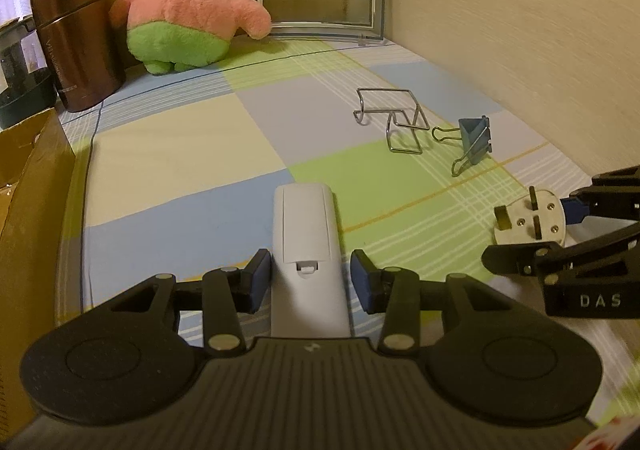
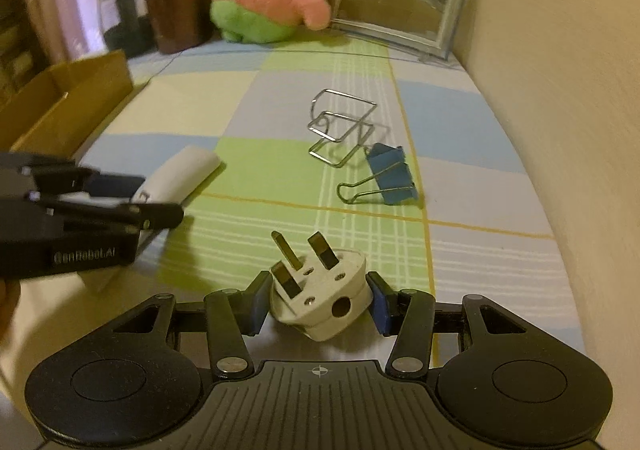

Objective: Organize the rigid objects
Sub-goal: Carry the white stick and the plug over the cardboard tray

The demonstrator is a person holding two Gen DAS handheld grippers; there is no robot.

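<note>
White remote point(image 1: 307, 226) lies back-up on the checked worktop point(image 1: 168, 154), between the left tool's point(image 1: 307, 282) pads with a gap each side, not gripped. White three-pin plug point(image 2: 320, 290), pins up, sits between the right tool's point(image 2: 318, 300) pads, apparently pinched. Wire stand point(image 2: 340, 130) and blue binder clip point(image 2: 390, 174) lie beyond, just beside each other.

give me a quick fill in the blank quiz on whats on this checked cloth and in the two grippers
1. Between the left gripper fingers lies a white ____.
2. The right gripper straddles a white plug with ____ metal prongs.
3. The binder clip by the wire stand is coloured ____.
4. The plush star wears ____ shorts.

Missing words: remote; three; blue; green
</note>
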